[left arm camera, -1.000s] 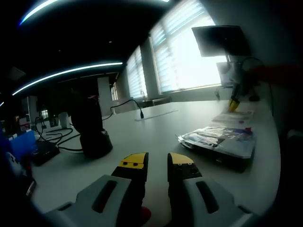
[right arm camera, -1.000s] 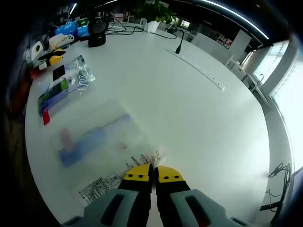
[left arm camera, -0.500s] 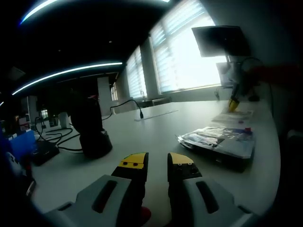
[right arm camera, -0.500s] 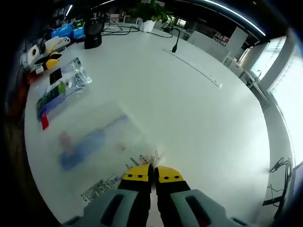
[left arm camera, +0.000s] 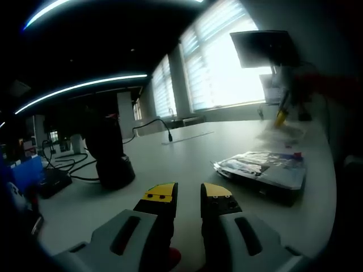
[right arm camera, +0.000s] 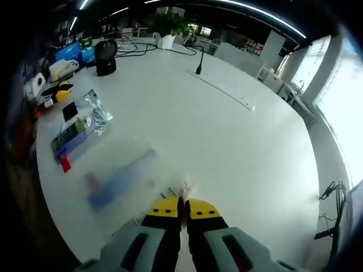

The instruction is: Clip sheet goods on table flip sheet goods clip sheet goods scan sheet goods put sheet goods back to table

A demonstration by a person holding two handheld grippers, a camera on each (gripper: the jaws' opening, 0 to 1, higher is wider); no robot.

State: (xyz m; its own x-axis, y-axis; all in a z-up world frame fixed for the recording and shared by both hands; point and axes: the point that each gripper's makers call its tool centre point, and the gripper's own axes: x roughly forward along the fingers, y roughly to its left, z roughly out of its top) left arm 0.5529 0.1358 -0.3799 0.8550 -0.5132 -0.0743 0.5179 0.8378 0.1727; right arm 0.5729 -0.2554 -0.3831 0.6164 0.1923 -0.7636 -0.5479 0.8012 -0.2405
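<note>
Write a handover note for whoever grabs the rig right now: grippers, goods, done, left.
Right gripper: shut on a clear packet, held above the white table.
Left gripper: open, holds nothing, low over the table near the black scanner.
Second packet lies flat on the table, near the left gripper.
Done, apparently: first clip. Whether the flip is done, I cannot tell.
Left, likely: scan the held packet, put it back on the table.
</note>
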